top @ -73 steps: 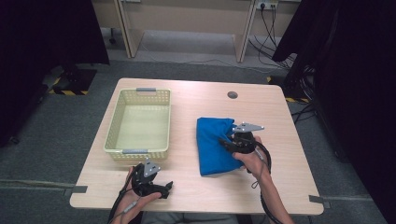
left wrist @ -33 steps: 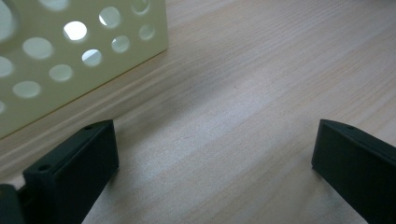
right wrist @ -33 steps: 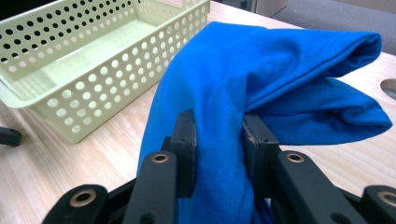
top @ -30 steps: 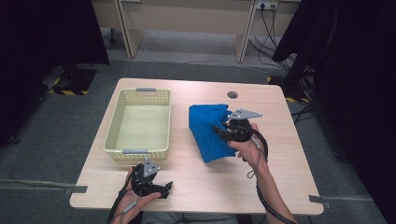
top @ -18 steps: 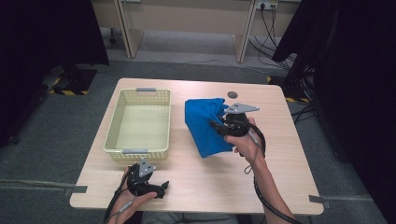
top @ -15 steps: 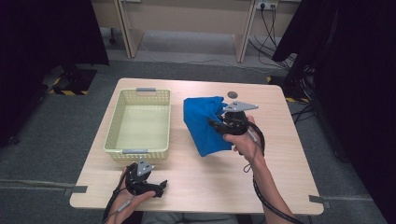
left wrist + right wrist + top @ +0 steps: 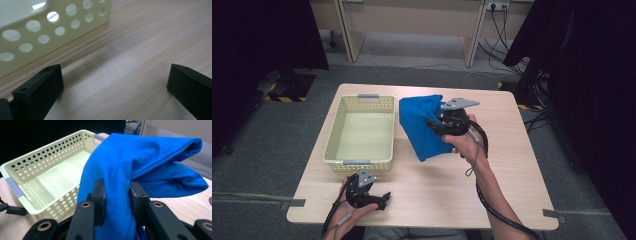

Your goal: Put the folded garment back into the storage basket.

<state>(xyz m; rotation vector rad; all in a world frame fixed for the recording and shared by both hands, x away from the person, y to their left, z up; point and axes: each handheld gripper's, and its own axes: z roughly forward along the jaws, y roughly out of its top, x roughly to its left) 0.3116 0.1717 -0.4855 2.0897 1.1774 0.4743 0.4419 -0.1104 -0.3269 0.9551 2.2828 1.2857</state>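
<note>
Tabletop [image 7: 512,170]: one basket [image 7: 362,132], one blue cloth [image 7: 419,125] (clamped by right gripper [image 7: 434,122] fingers; left gripper [image 7: 382,200] fingers spread).

Even overhead light, dark surroundings, slight softness

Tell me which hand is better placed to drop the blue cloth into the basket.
Right. Its tongs are already shut on the blue cloth, lifted beside the basket. The left tongs sit open and empty on the table.

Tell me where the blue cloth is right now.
In the high view the blue cloth hangs pinched in the right gripper, lifted over the table just right of the basket.
</note>
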